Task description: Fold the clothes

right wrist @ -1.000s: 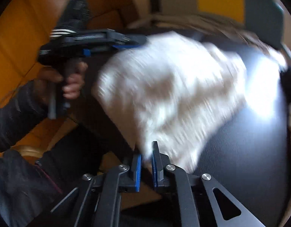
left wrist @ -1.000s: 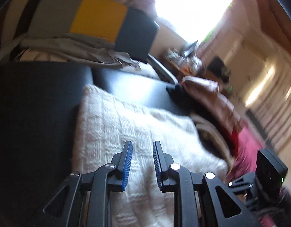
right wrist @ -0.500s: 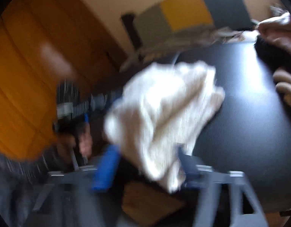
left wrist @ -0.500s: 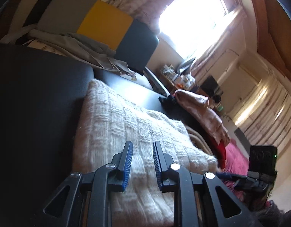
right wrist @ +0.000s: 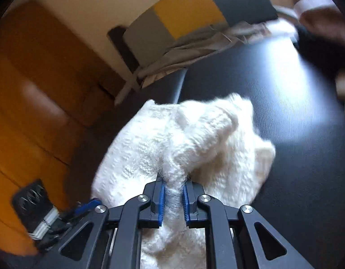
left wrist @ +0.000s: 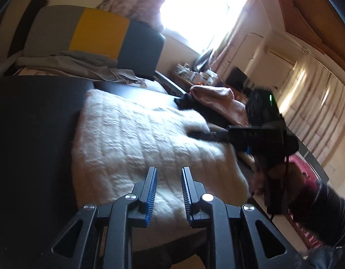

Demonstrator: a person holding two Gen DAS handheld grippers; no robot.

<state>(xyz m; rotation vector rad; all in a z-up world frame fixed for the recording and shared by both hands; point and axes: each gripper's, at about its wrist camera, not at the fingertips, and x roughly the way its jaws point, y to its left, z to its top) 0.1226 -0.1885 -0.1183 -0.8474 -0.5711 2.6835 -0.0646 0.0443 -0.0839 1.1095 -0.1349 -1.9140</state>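
A white knit sweater lies folded on the black table. My left gripper hovers just over its near edge, jaws a little apart, nothing pinched between the blue pads. In the right wrist view my right gripper is closing, and its pads press on a bunched ridge of the sweater. From the left wrist view the right gripper reaches in from the right onto the sweater's right edge. The left gripper's body shows blurred at the lower left beside the sweater.
A chair with a grey, yellow and blue back stands behind the table, grey cloth draped on its seat. A pile of pink and dark clothes lies at the table's far right. A dark sleeve sits lower right. Orange wood panelling is on the left.
The right gripper opened wide, then closed on a bunch of the sweater. In the left wrist view it came in from the lower right to the sweater's right edge. The left gripper kept the same gap.
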